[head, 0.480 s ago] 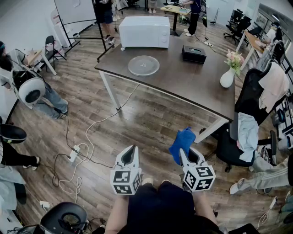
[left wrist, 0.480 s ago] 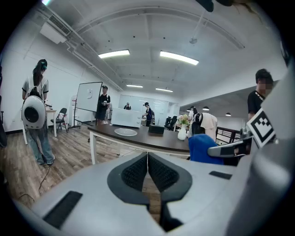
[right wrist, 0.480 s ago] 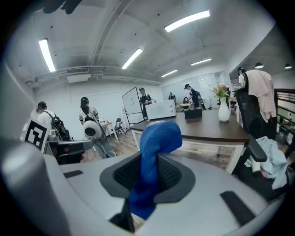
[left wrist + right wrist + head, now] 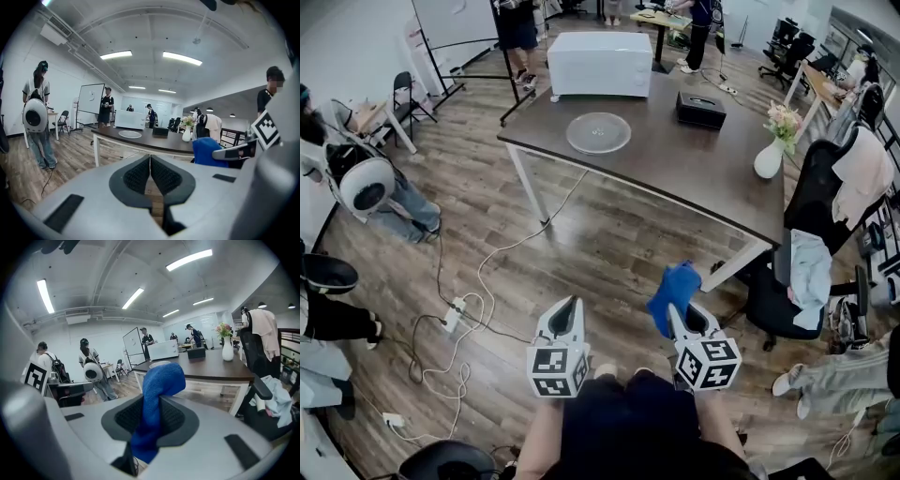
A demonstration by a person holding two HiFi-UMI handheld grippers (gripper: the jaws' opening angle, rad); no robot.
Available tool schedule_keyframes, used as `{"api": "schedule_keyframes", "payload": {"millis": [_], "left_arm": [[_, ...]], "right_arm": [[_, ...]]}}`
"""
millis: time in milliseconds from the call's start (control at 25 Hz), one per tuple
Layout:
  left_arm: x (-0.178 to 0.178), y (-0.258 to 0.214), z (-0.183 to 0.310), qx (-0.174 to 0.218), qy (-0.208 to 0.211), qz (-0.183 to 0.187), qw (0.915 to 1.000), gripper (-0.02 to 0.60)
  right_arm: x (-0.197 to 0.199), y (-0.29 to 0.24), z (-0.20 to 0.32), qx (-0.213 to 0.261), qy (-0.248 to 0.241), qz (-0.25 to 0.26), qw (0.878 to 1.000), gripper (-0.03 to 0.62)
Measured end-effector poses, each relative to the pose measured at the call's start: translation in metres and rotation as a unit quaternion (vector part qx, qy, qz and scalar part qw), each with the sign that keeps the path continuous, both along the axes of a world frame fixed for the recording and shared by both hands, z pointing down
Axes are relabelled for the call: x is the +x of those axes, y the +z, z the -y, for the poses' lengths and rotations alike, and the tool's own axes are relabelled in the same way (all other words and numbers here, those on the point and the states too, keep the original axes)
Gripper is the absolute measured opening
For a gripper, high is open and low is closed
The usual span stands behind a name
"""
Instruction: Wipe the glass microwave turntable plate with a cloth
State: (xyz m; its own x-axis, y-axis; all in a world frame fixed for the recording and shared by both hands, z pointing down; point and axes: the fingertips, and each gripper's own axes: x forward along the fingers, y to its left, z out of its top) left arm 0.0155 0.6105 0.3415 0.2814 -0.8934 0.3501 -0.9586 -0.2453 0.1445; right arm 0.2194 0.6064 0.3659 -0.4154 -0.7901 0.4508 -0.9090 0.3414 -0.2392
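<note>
Head view hides my hands under the left gripper (image 4: 569, 306) and right gripper (image 4: 673, 313). The cloth's (image 4: 161, 378) lower end disappears down between the right pads (image 4: 176, 416). The glass plate (image 4: 598, 133) is too small to judge (smudged? no clue), same with that black box (image 4: 700, 110) far right.

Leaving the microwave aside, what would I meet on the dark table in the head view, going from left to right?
First the glass turntable plate, then the black box, then the white vase of flowers.
</note>
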Motion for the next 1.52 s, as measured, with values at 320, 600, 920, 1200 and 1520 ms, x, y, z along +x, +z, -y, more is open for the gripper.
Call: {"api": "schedule_keyframes", "payload": {"millis": [320, 600, 920, 1200, 1520], "left_arm": [[-0.020, 0.013, -0.001, -0.006, 0.008, 0.000, 0.9999, 0.006], [-0.034, 0.021, -0.004, -0.009, 0.018, 0.002, 0.9998, 0.006], [-0.051, 0.029, 0.009, -0.020, 0.005, 0.002, 0.9998, 0.006], [-0.046, 0.030, 0.059, -0.019, 0.006, 0.005, 0.9998, 0.006], [-0.040, 0.031, 0.149, -0.017, -0.002, 0.005, 0.9998, 0.006]], "right_arm": [[-0.019, 0.012, -0.003, -0.012, 0.015, 0.009, 1.000, 0.077], [-0.040, 0.024, -0.008, -0.024, 0.021, 0.009, 0.999, 0.077], [-0.051, 0.027, 0.014, -0.027, 0.015, 0.008, 0.999, 0.077], [-0.051, 0.025, 0.066, -0.018, 0.001, -0.010, 1.000, 0.077], [-0.042, 0.033, 0.151, -0.029, -0.002, -0.007, 1.000, 0.077]]}}
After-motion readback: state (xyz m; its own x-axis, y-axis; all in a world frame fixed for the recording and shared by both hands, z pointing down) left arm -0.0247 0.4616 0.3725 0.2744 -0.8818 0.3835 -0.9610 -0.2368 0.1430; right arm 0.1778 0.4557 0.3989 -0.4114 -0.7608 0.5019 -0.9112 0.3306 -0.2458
